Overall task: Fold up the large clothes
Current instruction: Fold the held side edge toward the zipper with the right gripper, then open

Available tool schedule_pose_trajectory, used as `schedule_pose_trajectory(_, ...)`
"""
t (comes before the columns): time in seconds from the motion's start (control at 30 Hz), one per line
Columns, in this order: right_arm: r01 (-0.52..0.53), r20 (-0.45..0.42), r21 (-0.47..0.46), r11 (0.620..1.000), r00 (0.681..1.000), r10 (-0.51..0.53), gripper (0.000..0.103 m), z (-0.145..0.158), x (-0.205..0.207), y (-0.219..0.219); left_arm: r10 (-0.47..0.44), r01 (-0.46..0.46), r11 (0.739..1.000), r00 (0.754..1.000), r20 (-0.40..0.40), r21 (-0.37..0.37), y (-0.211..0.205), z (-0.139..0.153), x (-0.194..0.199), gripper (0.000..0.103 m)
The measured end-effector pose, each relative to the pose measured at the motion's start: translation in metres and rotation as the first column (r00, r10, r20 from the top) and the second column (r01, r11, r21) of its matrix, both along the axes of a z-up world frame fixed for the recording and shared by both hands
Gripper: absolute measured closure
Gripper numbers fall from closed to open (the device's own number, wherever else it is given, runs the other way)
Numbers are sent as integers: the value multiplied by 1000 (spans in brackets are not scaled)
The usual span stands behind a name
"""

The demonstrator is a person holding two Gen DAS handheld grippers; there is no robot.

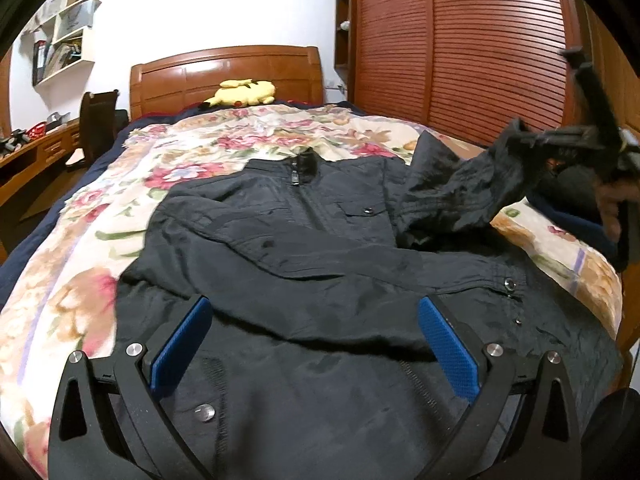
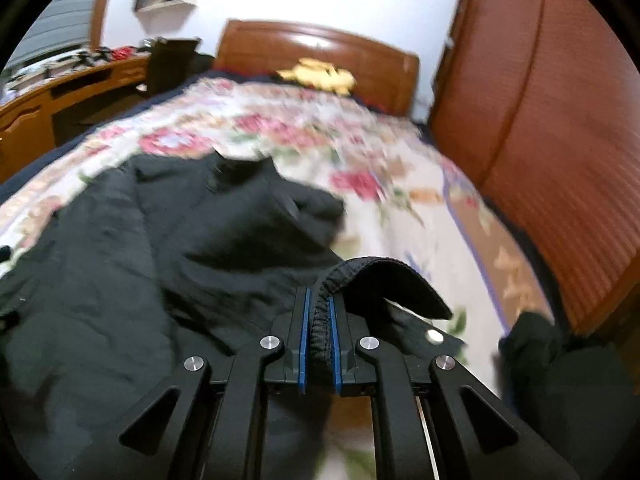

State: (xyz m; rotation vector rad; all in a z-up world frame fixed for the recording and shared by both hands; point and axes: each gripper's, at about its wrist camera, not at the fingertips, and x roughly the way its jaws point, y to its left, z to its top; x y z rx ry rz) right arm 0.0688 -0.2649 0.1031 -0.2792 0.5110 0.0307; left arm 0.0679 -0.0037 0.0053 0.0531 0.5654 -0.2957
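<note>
**Jacket flat on bed, right sleeve cuff lifted**

Desk and dark chair at far left, beside the bed with its floral cover. Black jacket spread front-up across that cover, long axis running from hem at the near edge to collar at the far end, pointing toward the headboard and yellow plush toy. One sleeve folded across the chest. Left gripper low over the hem, blue fingers spread wide, released, nothing between them. Farther right, other sleeve raised off the bed, trailing up to the right gripper, clenched on the elastic cuff, fingers pressing it from both sides. Louvred wardrobe along the right.
</note>
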Motion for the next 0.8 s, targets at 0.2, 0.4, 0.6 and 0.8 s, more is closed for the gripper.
schedule_pose_trajectory(0.2,-125,58,-36,992,990,127,94,21,-34,53,40,-41,999,999,-4,-14,28,-1,-5,0)
schedule_pose_trajectory(0.4,-296,33,-18,955,955,296,94,11,-61,109,78,-78,997,997,2,-11,56,-3,-12,0)
schedule_pose_trajectory(0.6,-407,-33,-26,913,913,406,94,-15,-73,148,116,-116,993,993,-14,-20,79,-7,-14,0)
schedule_pose_trajectory(0.8,-448,-126,6,894,887,445,94,-30,-59,162,124,-124,992,992,-15,-19,84,-8,-14,0)
